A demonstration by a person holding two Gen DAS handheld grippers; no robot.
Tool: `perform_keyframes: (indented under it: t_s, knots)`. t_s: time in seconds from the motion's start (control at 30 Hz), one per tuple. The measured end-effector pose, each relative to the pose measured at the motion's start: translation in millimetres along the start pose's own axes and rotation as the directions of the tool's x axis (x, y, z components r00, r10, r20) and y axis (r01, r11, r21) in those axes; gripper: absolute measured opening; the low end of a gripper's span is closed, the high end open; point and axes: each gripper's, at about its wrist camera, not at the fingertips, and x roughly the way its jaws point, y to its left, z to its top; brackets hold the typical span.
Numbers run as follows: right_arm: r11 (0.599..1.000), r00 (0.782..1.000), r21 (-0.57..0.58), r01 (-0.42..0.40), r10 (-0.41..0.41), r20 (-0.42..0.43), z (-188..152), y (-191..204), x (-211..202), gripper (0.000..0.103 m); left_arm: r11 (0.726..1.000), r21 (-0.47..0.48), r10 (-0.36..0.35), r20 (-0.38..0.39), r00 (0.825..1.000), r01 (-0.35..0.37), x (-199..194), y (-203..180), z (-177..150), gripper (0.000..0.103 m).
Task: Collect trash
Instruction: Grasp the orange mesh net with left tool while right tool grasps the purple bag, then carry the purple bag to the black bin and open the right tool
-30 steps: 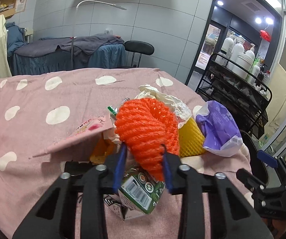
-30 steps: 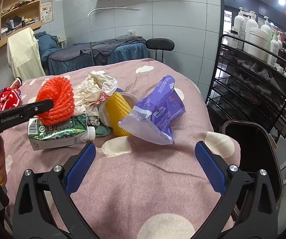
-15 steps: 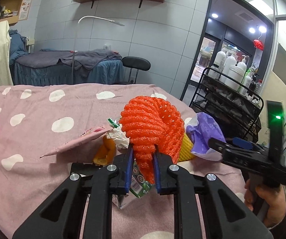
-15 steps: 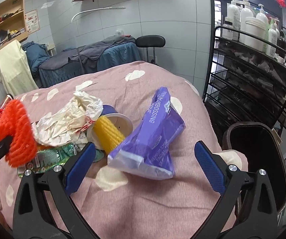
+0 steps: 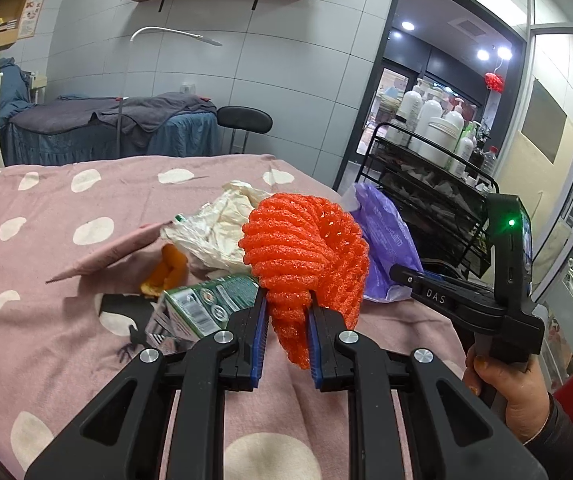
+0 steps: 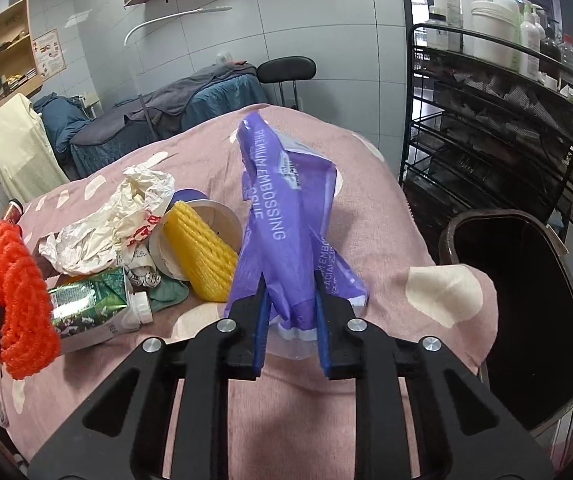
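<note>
Right now I have the orange foam net [image 5: 306,256] pinched in my left gripper [image 5: 285,334], lifted off the pink spotted bedspread [image 5: 66,320], and my right gripper [image 6: 291,322] is clamped on the tail of the purple tissue wrapper [image 6: 286,216]. I judge this the carry step: both loads should swing right to the dark bin [image 6: 522,320] beside the bed. Carton [image 6: 86,304], crumpled paper [image 6: 114,220] and yellow foam [image 6: 200,252] remain.

Open pink bedspread [image 6: 370,216] is seen between the trash pile and the dark bin [image 6: 526,312] at the bed's right edge, while passage beyond is blocked by the black wire rack [image 6: 498,120] standing close behind it.
</note>
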Motion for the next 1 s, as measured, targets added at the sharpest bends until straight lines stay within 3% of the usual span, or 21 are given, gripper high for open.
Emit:
perform_keyframes:
  t_s: [0.47,0.77,1.0]
  knots:
    - [1.0,0.99,-0.011,0.012,-0.01,0.139,-13,-20,-56,0.015,0.995,0.062,-0.081,-0.026,0.996,0.082,5,-35,-11,0.018]
    - [0.993,0.977,0.063,0.103,-0.113,0.182,-16,-76,-82,0.015,0.98,0.134,-0.141,-0.053,0.989,0.147,16,-73,-16,0.018]
    - [0.974,0.969,0.124,0.189,-0.205,0.135,-24,-128,-75,0.015,0.963,0.177,-0.194,-0.081,0.978,0.205,29,-96,-15,0.018]
